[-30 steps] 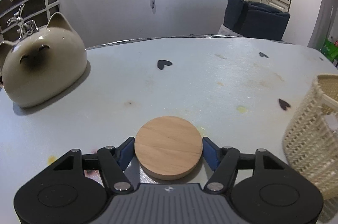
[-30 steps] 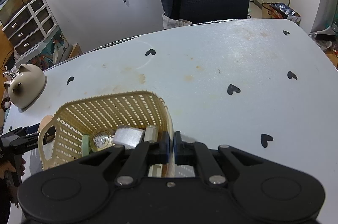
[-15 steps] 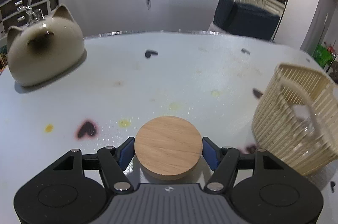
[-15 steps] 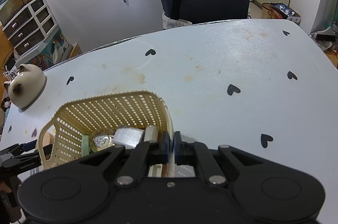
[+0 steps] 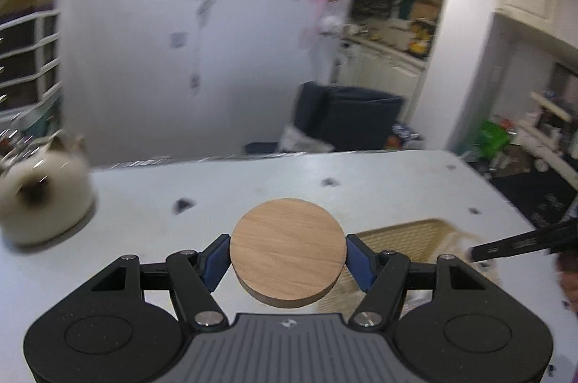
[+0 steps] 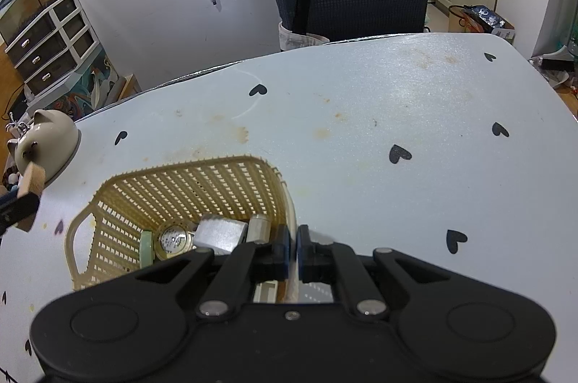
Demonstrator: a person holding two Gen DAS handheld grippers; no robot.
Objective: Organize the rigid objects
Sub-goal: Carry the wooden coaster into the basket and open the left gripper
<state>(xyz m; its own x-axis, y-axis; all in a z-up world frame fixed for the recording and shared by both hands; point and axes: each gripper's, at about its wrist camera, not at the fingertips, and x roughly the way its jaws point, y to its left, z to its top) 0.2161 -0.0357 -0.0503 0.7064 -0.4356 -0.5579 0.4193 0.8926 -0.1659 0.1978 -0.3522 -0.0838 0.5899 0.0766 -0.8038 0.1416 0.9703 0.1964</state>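
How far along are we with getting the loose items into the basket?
Several items already lie in the basket, among them a round watch-like piece and a silver block. In hand: the left gripper grips the wooden disc, raised above the table; the right gripper pinches the basket's rim. Left: dropping the disc in. The cat ornament sits outside the basket.

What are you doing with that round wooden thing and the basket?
The left gripper is holding a round wooden disc up in the air above the table. The right gripper is pinched onto the rim of the cream plastic basket, which stands on the table. A few small things already lie in the basket, among them a round watch-like piece and a silvery block. The disc is not in the basket yet. A cat-shaped ceramic pot sits near the table's edge.
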